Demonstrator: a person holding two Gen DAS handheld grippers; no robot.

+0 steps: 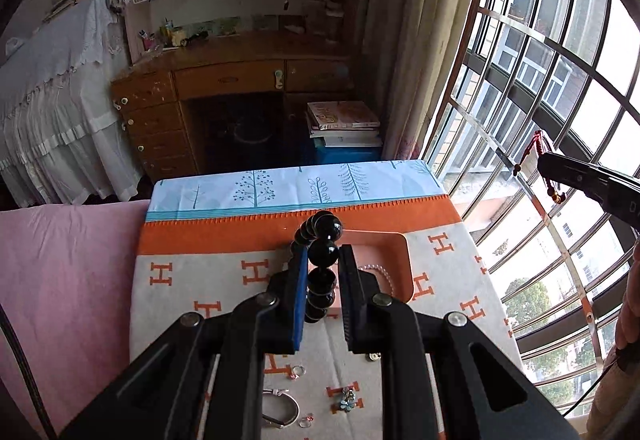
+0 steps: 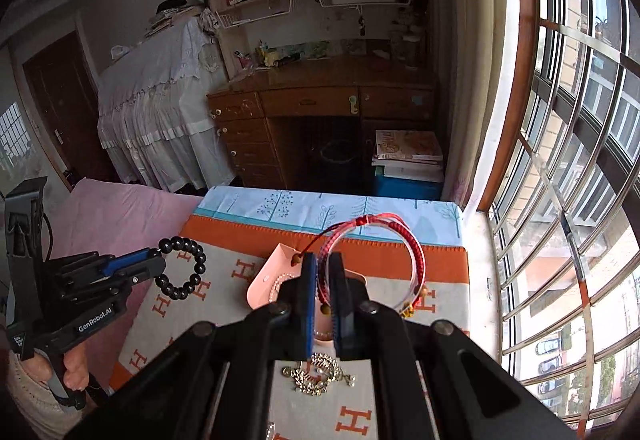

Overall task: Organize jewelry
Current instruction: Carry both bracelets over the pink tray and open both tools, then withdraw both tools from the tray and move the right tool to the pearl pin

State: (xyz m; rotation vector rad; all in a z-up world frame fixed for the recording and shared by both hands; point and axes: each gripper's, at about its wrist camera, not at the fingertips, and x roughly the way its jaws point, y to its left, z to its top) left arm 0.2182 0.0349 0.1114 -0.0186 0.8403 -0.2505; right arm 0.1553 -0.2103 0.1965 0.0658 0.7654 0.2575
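My left gripper (image 1: 323,254) is shut on a black bead bracelet (image 1: 322,268), held up above the table; in the right wrist view that same left gripper (image 2: 158,260) shows at the left with the bracelet (image 2: 184,268) hanging as a ring from its tips. My right gripper (image 2: 324,260) is shut on a red and white cord bracelet (image 2: 400,240), whose loop arches up to the right. Below lies a pink tray (image 2: 264,284) (image 1: 396,252) holding a pearl strand (image 1: 380,274). In the left wrist view the right gripper (image 1: 548,161) shows at the far right with red cord dangling.
The table carries a white and orange cloth (image 1: 224,280) printed with H letters. On it lie a gold chain piece (image 2: 316,376), a silver bangle (image 1: 280,410), small rings (image 1: 298,372) and a flower charm (image 1: 346,400). A pink bed (image 1: 68,272) lies left, a barred window (image 1: 540,99) right.
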